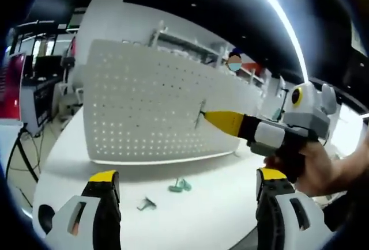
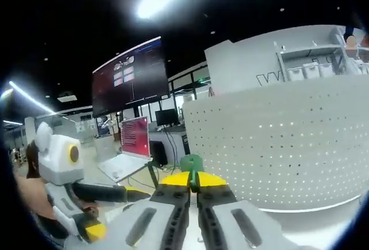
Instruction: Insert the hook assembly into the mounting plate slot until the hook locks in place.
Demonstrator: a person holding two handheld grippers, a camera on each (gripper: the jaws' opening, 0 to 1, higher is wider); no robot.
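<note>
1. Jaws of the left gripper (image 1: pixel 187 189) stand wide apart at the bottom of the left gripper view, with nothing between them.
2. Just ahead of them on the white table (image 1: pixel 219 212) lie a small metal hook piece (image 1: pixel 146 204) and a green plastic hook (image 1: pixel 180 186), near each other but apart.
3. Beyond these, the right gripper (image 1: pixel 203 113) comes in from the right, held by a hand (image 1: pixel 314 169); its yellow tips are together on a thin metal hook (image 1: pixel 200 115) that touches the white perforated mounting plate (image 1: pixel 138 106), which stands upright.
4. In the right gripper view, the right gripper (image 2: pixel 194 182) is clamped on a green-topped hook (image 2: pixel 192 168), with the mounting plate (image 2: pixel 282 146) just ahead and to the right.
5. The left gripper (image 2: pixel 144 194) shows at lower left; a dark screen (image 2: pixel 130 77) stands far behind.
</note>
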